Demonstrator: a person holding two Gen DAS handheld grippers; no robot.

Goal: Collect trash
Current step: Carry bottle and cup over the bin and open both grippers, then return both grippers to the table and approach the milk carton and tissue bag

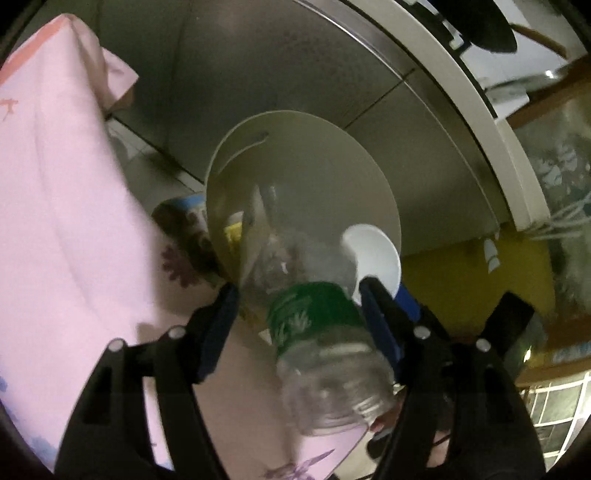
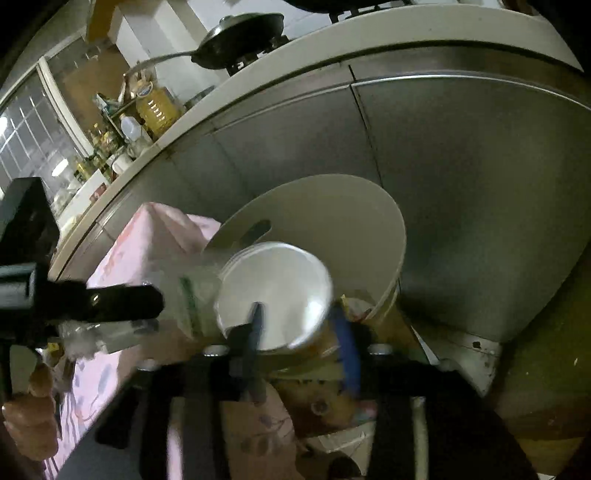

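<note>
A white round bin (image 1: 325,177) stands against the steel cabinet, with trash inside; it also shows in the right wrist view (image 2: 351,221). A clear plastic bottle with a green label (image 1: 314,321) lies between the fingers of my left gripper (image 1: 299,295), its far end over the bin's mouth; the fingers stand apart and I cannot tell whether they press it. My right gripper (image 2: 299,317) is shut on a white paper cup (image 2: 273,295) held at the bin's rim. The bottle (image 2: 184,295) and the left gripper's arm (image 2: 110,302) show to the cup's left.
A pink flowered cloth (image 1: 66,240) covers a surface on the left. A steel cabinet front (image 2: 461,166) with a white counter edge (image 2: 258,74) rises behind the bin. A pan (image 2: 240,33) and an oil bottle (image 2: 155,103) stand on the counter. A cardboard box (image 2: 325,398) lies below the right gripper.
</note>
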